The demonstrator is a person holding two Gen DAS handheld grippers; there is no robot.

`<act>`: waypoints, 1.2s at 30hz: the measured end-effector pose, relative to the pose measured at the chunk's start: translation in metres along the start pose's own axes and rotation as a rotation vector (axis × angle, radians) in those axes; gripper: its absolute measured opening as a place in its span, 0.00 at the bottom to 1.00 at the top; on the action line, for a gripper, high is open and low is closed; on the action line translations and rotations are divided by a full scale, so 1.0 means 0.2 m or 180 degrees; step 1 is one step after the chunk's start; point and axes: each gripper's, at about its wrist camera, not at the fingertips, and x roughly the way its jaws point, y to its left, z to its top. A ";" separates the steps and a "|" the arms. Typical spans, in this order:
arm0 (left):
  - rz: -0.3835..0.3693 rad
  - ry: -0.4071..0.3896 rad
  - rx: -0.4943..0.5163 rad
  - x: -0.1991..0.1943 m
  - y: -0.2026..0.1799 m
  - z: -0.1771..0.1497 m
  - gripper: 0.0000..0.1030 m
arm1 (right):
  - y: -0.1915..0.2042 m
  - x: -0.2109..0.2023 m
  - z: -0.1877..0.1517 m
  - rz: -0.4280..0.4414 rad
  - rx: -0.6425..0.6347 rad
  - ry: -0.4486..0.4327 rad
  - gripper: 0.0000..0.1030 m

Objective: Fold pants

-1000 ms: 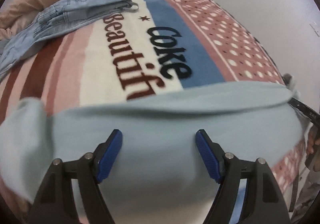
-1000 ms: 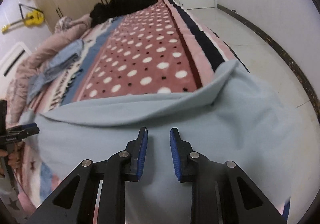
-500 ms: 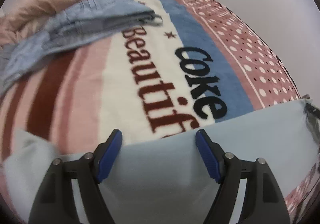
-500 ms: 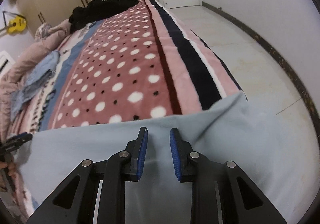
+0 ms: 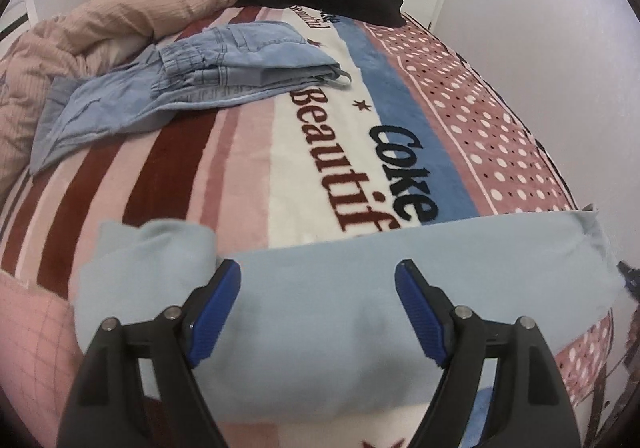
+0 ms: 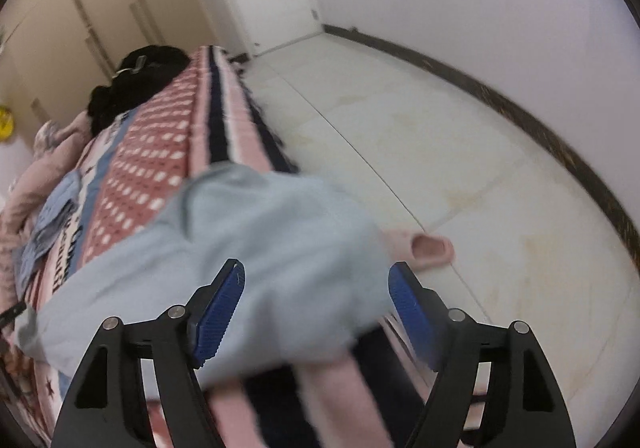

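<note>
Pants (image 5: pixel 360 300) in pale blue are lying across the blanket (image 5: pixel 248 175) while the left gripper (image 5: pixel 318 308) is hovering agape and the right gripper (image 6: pixel 314 308), jaws just sprung apart, is gripping nothing.

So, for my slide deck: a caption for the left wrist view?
Open left gripper above folded pale blue fleece pants on a striped, lettered blanket.

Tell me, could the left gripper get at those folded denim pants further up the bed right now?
Probably yes. The left gripper is open and empty above the light blue pants, and only bare blanket lies between it and the denim pants, though they look a fair stretch away.
</note>
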 end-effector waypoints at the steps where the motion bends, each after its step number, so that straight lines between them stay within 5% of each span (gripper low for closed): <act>1: 0.0007 -0.0002 -0.0002 -0.01 0.00 -0.01 0.74 | -0.04 0.02 -0.02 0.0071 0.0085 0.0049 0.69; 9: 0.0067 -0.0023 -0.0193 -0.10 0.08 -0.07 0.74 | -0.21 0.18 -0.06 0.0729 0.0763 0.0088 0.76; 16: 0.0193 -0.0104 -0.0312 -0.24 0.20 -0.13 0.74 | -0.16 0.21 -0.05 0.0450 0.0727 0.0093 0.74; 21: 0.0230 -0.0131 -0.0553 -0.32 0.36 -0.10 0.80 | -0.18 0.15 -0.14 0.0689 0.0881 0.0154 0.76; 28: -0.0190 0.0141 -0.1039 -0.28 0.50 -0.18 0.81 | -0.12 0.21 -0.13 0.0592 0.0910 -0.0074 0.78; 31: -0.0450 0.0224 -0.1074 -0.27 0.47 -0.26 0.81 | -0.09 0.24 -0.10 0.0456 0.0954 -0.0230 0.56; 33: -0.0515 0.0299 -0.1027 -0.24 0.42 -0.30 0.81 | -0.07 0.23 -0.08 0.0463 0.0925 -0.0329 0.22; 36: -0.0456 0.0361 -0.1014 -0.16 0.39 -0.32 0.81 | -0.02 0.17 -0.05 0.0350 0.0733 -0.0553 0.13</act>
